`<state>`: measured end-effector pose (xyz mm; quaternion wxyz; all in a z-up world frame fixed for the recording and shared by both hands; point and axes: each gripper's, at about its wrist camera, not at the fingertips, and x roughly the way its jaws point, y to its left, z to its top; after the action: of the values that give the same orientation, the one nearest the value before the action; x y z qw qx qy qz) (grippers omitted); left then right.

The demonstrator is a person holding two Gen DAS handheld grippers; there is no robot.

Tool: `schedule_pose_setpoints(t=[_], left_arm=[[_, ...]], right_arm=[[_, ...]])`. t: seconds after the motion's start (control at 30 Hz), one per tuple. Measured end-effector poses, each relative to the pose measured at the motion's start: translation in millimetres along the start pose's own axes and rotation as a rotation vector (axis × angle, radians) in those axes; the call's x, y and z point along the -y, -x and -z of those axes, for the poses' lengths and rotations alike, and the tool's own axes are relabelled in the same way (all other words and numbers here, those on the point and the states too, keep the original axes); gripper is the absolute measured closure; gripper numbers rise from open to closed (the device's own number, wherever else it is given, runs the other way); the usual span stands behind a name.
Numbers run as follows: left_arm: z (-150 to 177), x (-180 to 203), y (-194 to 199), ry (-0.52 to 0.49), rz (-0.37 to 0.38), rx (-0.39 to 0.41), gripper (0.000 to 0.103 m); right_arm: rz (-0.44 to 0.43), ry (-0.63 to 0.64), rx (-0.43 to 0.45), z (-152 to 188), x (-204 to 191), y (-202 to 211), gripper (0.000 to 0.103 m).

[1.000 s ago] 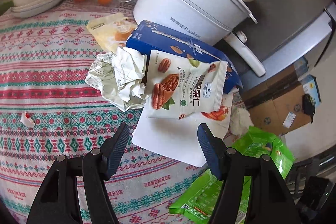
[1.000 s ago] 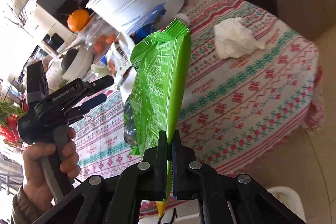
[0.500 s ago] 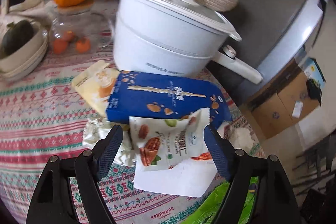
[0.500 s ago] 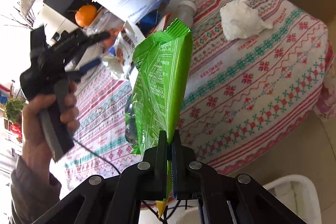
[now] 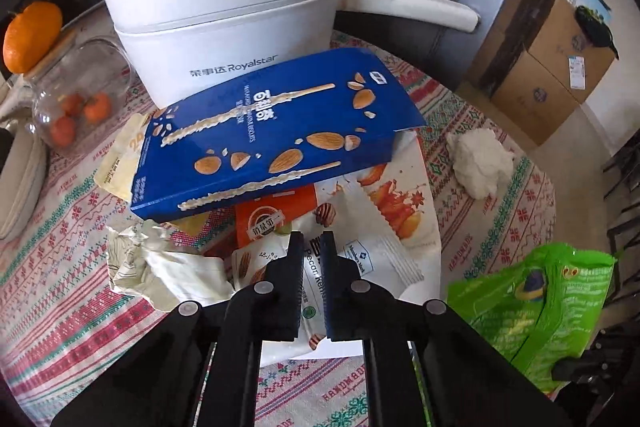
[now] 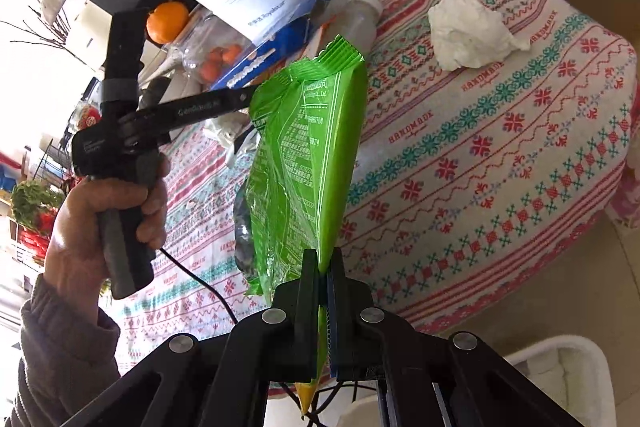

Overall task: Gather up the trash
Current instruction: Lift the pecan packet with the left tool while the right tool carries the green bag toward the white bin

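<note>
My left gripper point(image 5: 311, 247) is shut on the white pecan kernel packet point(image 5: 360, 263), which lies in a trash pile on the patterned tablecloth point(image 5: 60, 307). In the pile are a blue almond biscuit box point(image 5: 272, 131), crumpled paper point(image 5: 160, 263) and a yellow sachet point(image 5: 120, 163). My right gripper point(image 6: 323, 267) is shut on a green snack bag point(image 6: 308, 163) and holds it upright off the table's front edge. The bag also shows in the left wrist view point(image 5: 536, 307). A white tissue wad point(image 6: 468, 35) lies on the cloth; it also shows in the left wrist view point(image 5: 480, 159).
A white Royalstar pot point(image 5: 224, 7) stands behind the pile. A glass jar point(image 5: 72, 99) with small oranges and an orange point(image 5: 30, 35) are at the left. A clear plastic bottle point(image 6: 360, 23) lies by the pot. Cardboard boxes point(image 5: 552, 67) stand on the floor. A white bin rim point(image 6: 560, 379) is below my right gripper.
My left gripper came down onto the pile and closed on the pecan packet. My right gripper still holds the green bag, moved slightly back from the table.
</note>
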<state>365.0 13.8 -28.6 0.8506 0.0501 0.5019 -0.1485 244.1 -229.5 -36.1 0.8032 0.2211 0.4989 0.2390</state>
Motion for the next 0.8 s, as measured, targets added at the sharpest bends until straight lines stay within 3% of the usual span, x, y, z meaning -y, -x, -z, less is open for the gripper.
schedule_pose_setpoints(t=[0.07, 0.3, 0.4, 0.47, 0.57, 0.8], left_arm=[[5.7, 1.3, 4.0, -0.018, -0.002, -0.004, 0.103], [26.7, -5.7, 45.4, -0.056, 0.04, 0.043, 0.101], [44.7, -4.6, 43.9, -0.086, 0.017, 0.003, 0.087], [59.6, -1.3, 40.6, -0.121, -0.004, -0.028, 0.064], [80.0, 10.5, 38.7, -0.203, -0.059, -0.03, 0.046], [91.0, 36.1, 8.9, -0.311, -0.24, -0.046, 0.045]], right_arm=[[0.002, 0.005, 0.003, 0.0, -1.4, 0.6, 0.101], [0.004, 0.004, 0.016, 0.6, 0.5, 6.9, 0.101], [0.007, -0.001, 0.016, 0.5, 2.5, 8.5, 0.101], [0.011, -0.006, 0.013, 0.9, 3.6, 9.7, 0.101], [0.017, -0.009, 0.01, 1.7, 5.8, 12.5, 0.101], [0.033, -0.01, 0.003, 4.5, 7.0, 11.5, 0.101]])
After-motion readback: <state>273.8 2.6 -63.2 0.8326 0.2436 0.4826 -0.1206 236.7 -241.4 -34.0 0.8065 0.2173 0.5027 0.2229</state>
